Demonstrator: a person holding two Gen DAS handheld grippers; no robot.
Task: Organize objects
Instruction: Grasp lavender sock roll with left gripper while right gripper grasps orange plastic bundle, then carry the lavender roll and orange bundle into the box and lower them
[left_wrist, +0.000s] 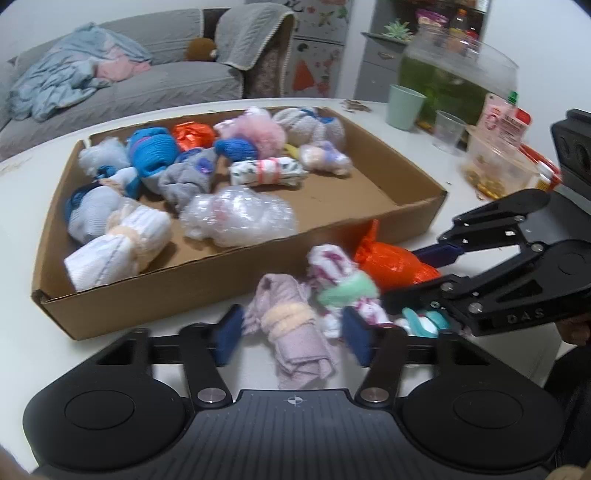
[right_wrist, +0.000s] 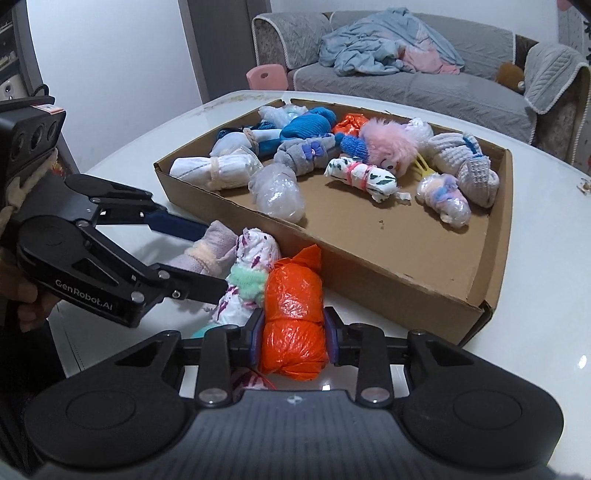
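On the white table, just in front of the cardboard box (left_wrist: 184, 295), lie three bundles. My left gripper (left_wrist: 293, 332) is shut on the lilac cloth roll (left_wrist: 295, 332) with a peach band, its blue pads against both sides. My right gripper (right_wrist: 293, 330) is shut on the orange plastic bundle (right_wrist: 291, 325), pads pressed on both flanks. A white patterned roll with a green band (right_wrist: 247, 280) lies between the two held bundles, touching both. The box (right_wrist: 369, 280) holds several rolled socks, cloth rolls and plastic-wrapped bundles. Seen across, the left gripper (right_wrist: 214, 258) and right gripper (left_wrist: 402, 275) point at each other.
A teal item (left_wrist: 424, 325) lies under the right gripper. A green cup (left_wrist: 404, 107), a clear cup (left_wrist: 448, 131), a food tub (left_wrist: 495, 170) and a large glass jar (left_wrist: 454, 70) crowd the table's far right. A grey sofa (right_wrist: 406, 85) stands behind.
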